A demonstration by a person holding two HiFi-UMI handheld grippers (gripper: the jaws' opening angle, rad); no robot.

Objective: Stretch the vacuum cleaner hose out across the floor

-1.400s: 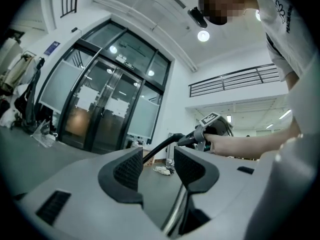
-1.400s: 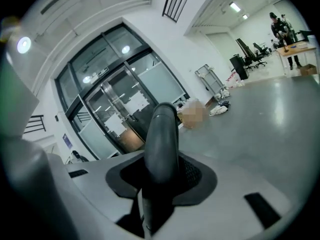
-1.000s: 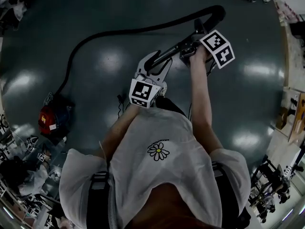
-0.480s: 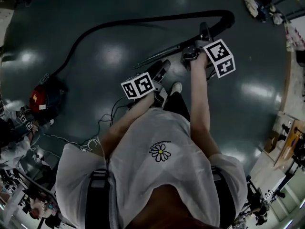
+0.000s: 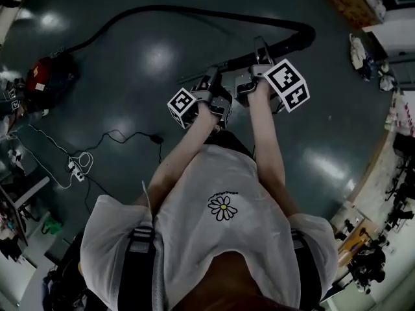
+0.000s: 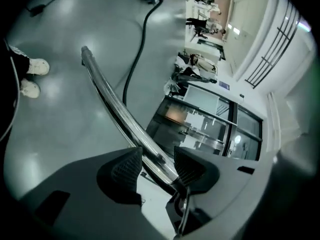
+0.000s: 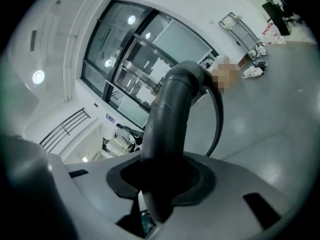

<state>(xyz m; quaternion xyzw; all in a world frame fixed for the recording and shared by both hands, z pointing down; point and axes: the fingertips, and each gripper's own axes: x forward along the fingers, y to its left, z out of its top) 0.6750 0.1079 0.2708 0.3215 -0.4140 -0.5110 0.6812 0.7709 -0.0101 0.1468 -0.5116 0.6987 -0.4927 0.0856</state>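
Two grips held: our left gripper [image 5: 211, 84] clamped the wand [image 6: 111, 105]; our right gripper [image 5: 259, 60], jaws just tightening, clasped the hose handle [image 7: 168, 126]. The hose [image 5: 194, 13] ran toward ten o'clock to the canister [image 5: 47, 76].

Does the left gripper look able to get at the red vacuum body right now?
Probably not. The left gripper has its jaws on the metal tube, and the red vacuum body sits well off across the floor, at the far end of the hose.
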